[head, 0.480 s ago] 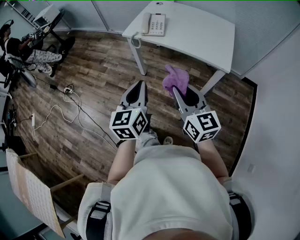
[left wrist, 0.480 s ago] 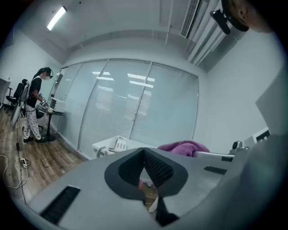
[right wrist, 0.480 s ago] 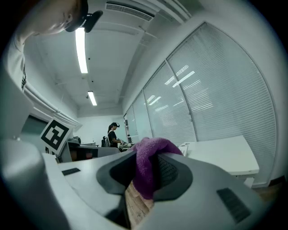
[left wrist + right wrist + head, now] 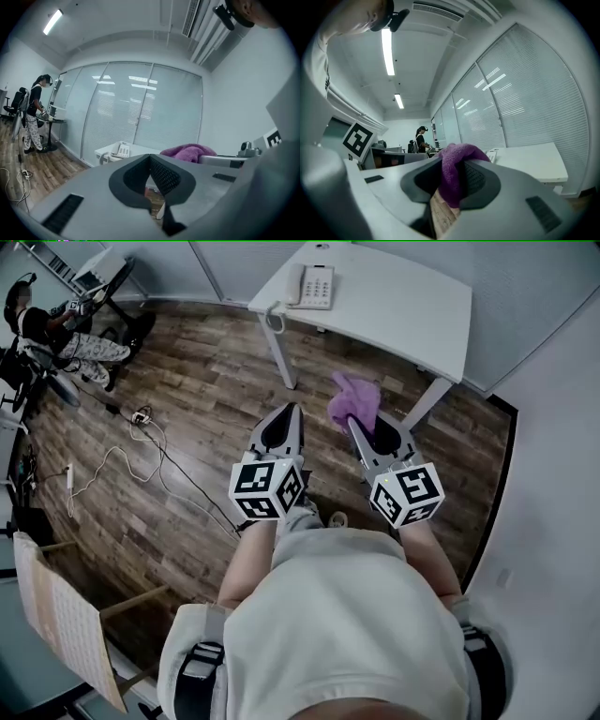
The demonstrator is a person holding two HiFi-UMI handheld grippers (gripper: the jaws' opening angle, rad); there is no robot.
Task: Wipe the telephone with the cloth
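Pinching purple cloth (image 4: 353, 397), right hand-held gripper (image 4: 455, 163), grip clear only in its own view, left hand-held gripper (image 4: 150, 157) pressed together

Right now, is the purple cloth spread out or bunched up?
Bunched: the fuzzy purple cloth sits crumpled in the shut right claw.

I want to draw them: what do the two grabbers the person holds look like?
Both the left gripper and the right gripper are pale grey wedges narrowing to a point. Their jaws have black textured pads. Each carries a white cube printed with black square markers. The person wears a pale short-sleeved top.
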